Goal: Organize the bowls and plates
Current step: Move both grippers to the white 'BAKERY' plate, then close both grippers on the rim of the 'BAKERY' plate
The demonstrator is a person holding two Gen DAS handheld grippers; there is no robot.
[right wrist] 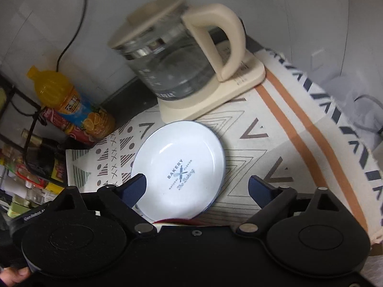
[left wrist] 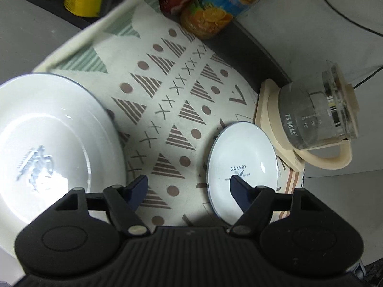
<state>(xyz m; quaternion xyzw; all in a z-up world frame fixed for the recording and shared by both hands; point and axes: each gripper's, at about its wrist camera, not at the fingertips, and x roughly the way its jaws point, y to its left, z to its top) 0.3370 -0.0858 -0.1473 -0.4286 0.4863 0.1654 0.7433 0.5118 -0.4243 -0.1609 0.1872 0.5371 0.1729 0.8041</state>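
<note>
Patterned table mat (right wrist: 251, 129), kettle (right wrist: 172, 55) just behind. Both claws gape empty: right claw (right wrist: 197, 187) should pinch the small bakery plate (right wrist: 179, 167) by its rim, clear of the kettle. Left claw (left wrist: 189, 190) takes the big plate (left wrist: 47, 143).

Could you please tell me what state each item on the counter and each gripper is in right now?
Large plate: flat on the cloth, empty.
Small plate: flat, empty, print up.
Glass kettle: seated on its base, lid on.
Orange drink bottle: capped.
Left gripper: open, holding nothing.
Right gripper: open above the small plate.
</note>
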